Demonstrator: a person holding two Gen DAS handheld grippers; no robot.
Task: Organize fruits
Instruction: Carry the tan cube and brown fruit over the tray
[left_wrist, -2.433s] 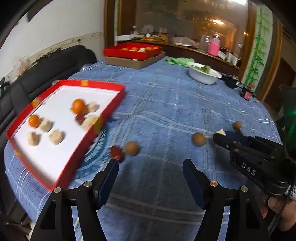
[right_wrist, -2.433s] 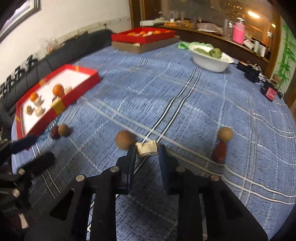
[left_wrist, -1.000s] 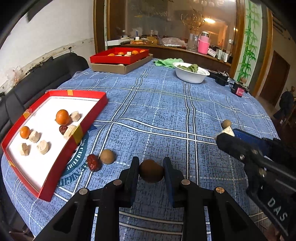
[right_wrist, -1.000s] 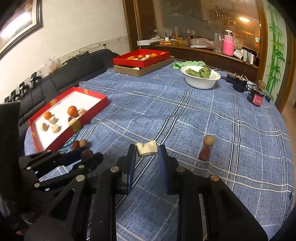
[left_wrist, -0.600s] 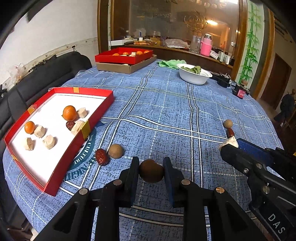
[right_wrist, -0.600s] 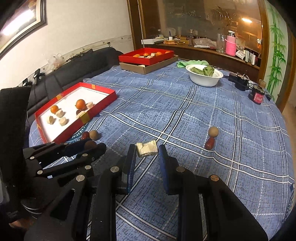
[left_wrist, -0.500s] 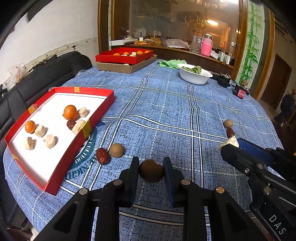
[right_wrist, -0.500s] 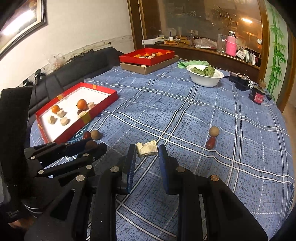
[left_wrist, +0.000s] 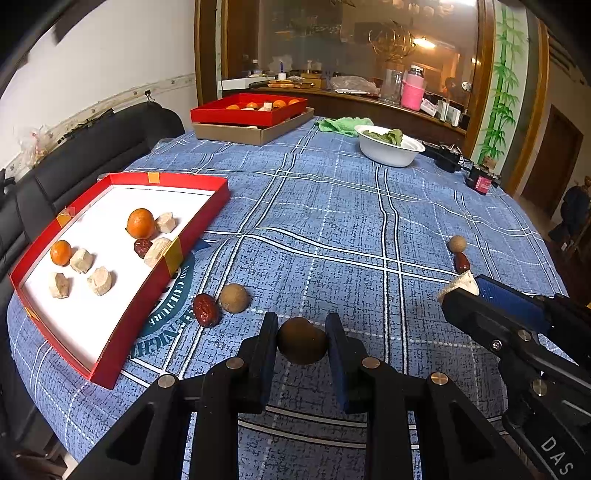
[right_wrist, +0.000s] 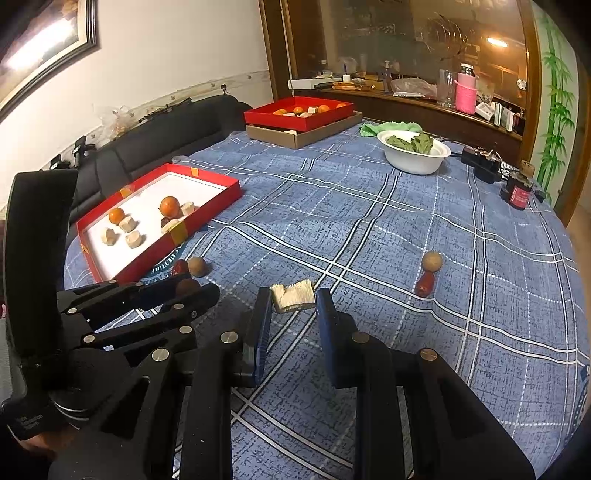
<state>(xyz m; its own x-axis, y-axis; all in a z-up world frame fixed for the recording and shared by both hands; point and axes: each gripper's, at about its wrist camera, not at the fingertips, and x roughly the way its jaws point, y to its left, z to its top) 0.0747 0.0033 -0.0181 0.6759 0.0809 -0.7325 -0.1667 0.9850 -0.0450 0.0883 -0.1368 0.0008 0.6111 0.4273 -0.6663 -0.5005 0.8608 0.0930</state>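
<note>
Since the earlier frames nothing changed: the left gripper (left_wrist: 301, 341) still pinches the round brown fruit (left_wrist: 302, 341). The right gripper (right_wrist: 292, 300) still pinches the pale chunk (right_wrist: 293, 295), long axis crosswise between the pads.

Each camera rides my wrist, looking down along its claw, close over the table (left_wrist: 332, 206); both views share the red tray (left_wrist: 207, 218) (right_wrist: 207, 210).
</note>
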